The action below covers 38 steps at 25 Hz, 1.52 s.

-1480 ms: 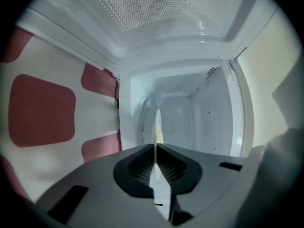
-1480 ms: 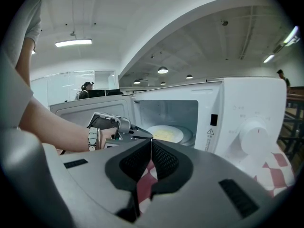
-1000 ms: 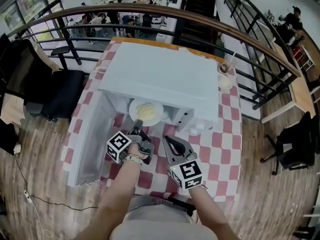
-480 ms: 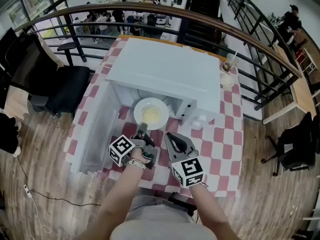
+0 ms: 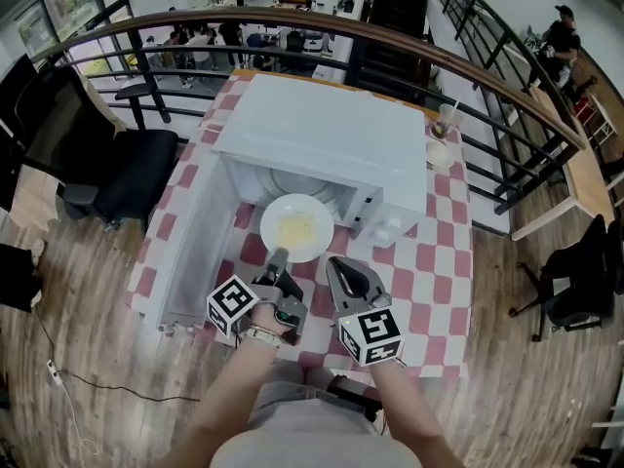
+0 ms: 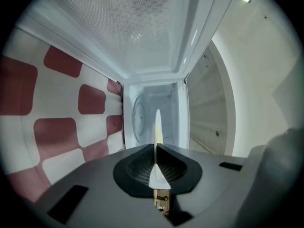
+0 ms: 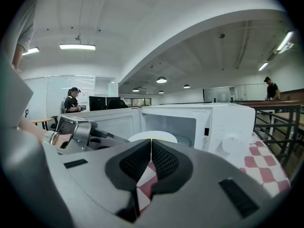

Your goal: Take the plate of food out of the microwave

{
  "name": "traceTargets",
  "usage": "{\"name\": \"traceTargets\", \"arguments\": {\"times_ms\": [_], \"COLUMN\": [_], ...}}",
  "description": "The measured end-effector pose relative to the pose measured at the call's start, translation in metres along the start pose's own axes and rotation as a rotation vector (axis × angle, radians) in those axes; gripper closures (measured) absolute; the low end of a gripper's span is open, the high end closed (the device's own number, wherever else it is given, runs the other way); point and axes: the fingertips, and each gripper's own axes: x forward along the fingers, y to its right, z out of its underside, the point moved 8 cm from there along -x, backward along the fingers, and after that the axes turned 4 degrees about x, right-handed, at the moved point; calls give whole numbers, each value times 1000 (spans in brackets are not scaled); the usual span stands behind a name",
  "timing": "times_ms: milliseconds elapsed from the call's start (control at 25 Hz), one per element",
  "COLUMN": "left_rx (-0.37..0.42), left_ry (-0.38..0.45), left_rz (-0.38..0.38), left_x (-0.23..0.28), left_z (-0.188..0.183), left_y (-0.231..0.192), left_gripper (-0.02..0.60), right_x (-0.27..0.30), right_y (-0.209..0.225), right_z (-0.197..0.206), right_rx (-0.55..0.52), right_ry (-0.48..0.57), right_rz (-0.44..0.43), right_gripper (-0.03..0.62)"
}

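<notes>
Mezzanine by a curved railing [image 5: 390,42]. Table under a red-and-white checked cloth [image 5: 429,261], with a white microwave [image 5: 322,144] on it, its door [image 5: 190,252] swung wide to my left. The plate [image 5: 276,213] is round and white with a plain rim, and carries a pale yellow patch of food [image 5: 295,228] at its centre. It hangs level at the oven's mouth, over the cloth. Its far edge may sit just inside the cavity, but the steep angle from the head view won't settle it. My left gripper [image 5: 277,258] has its jaws clamped on the plate's near rim. In the left gripper view the plate shows edge-on as a thin white sliver pinched between the ribbed pads [image 6: 142,165]. My right gripper [image 5: 334,263] is just beside it, to the right and clear of the plate, with its jaws pressed together on nothing and only cloth showing below them.
</notes>
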Motion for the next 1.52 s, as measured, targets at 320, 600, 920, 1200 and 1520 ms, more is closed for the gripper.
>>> {"name": "traceTargets", "arguments": {"times_ms": [320,600,920,1200,1520], "left_rx": [-7,-22,-2,14,17], "left_ry": [0,0,4,9,2], "left_rz": [17,75,105,119,136], "left_x": [-24,-31,-23,-11,-1], "left_z": [-2,0,-6,-9,-10], "left_y": [36,68,90,102,114], "left_gripper": [566,566,566,566,566], "right_x": [-12,-17,-17,-19,-18], "right_y": [-6,-4,2,8,12], "right_z": [-20,-37,-50,-61,-68], "right_rx": [1,-1,-9,-32,-49], "right_ry": [31,79,113,135,151], "right_rz": [20,36,51,58,62], "right_gripper": [566,566,566,568,568]}}
